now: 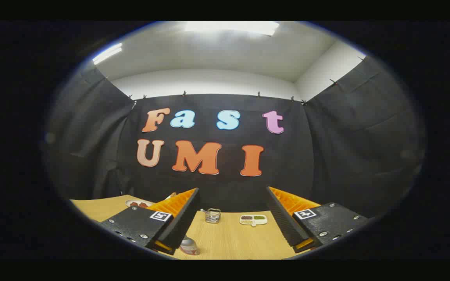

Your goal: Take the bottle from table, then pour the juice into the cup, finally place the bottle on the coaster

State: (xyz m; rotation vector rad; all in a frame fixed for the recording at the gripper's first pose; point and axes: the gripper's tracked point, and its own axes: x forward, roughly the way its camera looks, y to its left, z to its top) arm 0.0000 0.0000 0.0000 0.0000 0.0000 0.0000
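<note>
Bottle [189, 246] stands on the surface [233, 238] beside the left finger; gripper [231, 205] spread apart, holding nothing; cup [212, 215] beyond.

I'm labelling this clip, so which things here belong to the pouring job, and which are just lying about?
Belonging to the job:
- small bottle with a red label, near the left finger
- clear glass cup, beyond the fingers
- open gripper, holding nothing

Lying about:
- white divided tray beside the cup
- white plate with red pieces, far left
- wooden table
</note>
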